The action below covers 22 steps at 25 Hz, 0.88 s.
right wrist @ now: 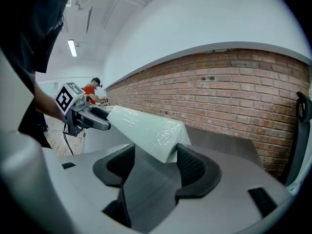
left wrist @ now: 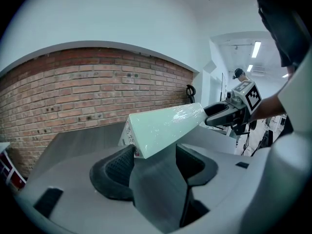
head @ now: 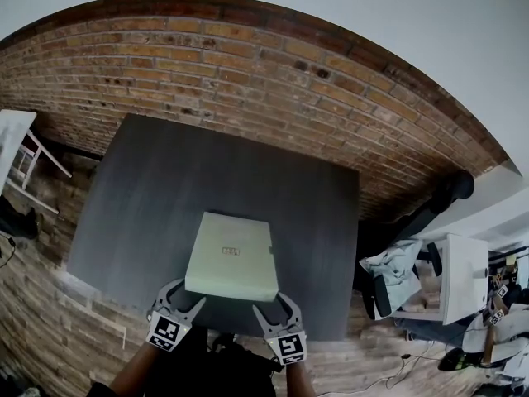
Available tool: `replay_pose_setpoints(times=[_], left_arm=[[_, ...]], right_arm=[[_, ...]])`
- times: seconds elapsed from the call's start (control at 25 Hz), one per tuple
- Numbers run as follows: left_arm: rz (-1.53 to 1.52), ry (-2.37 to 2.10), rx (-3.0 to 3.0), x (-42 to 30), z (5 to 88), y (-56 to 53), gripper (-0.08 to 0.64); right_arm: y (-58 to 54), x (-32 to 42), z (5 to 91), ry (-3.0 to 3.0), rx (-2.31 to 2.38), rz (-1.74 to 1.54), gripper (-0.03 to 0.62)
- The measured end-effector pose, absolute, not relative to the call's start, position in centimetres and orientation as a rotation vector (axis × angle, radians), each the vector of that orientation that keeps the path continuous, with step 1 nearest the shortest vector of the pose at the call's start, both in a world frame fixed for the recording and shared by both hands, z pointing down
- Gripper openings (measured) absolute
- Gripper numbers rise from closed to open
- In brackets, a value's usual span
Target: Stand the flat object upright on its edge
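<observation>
1. A pale green, flat rectangular box wrapped in clear film (head: 231, 255) lies at the near middle of the dark grey bench (head: 149, 188). A red brick wall (head: 248, 64) runs along the far side.
2. The left hand-held gripper (head: 183, 298) is at the box's near-left corner and the right hand-held gripper (head: 274, 306) at its near-right corner.
3. In the left gripper view, the left hand-held gripper (left wrist: 156, 162) has its jaws wide apart. The box (left wrist: 163, 126) corner sits between them against the left pad, with a gap to the right pad, so nothing is clamped.
4. In the right gripper view, the right hand-held gripper (right wrist: 155, 165) is likewise spread wide. The box (right wrist: 144, 128) corner rests against its right pad and is clear of the left pad.
5. The near edge appears raised off the bench while the far edge seems to stay down, though no view shows the contact clearly.
6. Judged step: the start of the tilt, with the box propped on its far edge.
7. The next move probably calls for both corners to rise evenly, pivoting about the far edge. The slick film could let that edge slide toward the wall.
</observation>
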<state>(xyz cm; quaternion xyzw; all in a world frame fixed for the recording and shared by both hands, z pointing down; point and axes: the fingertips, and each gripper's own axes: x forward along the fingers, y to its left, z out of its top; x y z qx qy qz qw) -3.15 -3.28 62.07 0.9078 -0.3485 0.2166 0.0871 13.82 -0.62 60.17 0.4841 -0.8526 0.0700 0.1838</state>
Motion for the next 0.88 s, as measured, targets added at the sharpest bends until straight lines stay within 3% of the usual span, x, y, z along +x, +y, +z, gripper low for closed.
replay_pose_setpoints(times=[0.88], left_arm=[[0.615, -1.055, 2.75, -3.8, 58.8, -4.1, 0.258]], right_arm=[[-1.4, 13.1, 56.4, -2.437, 1.396, 0.126, 0.264]])
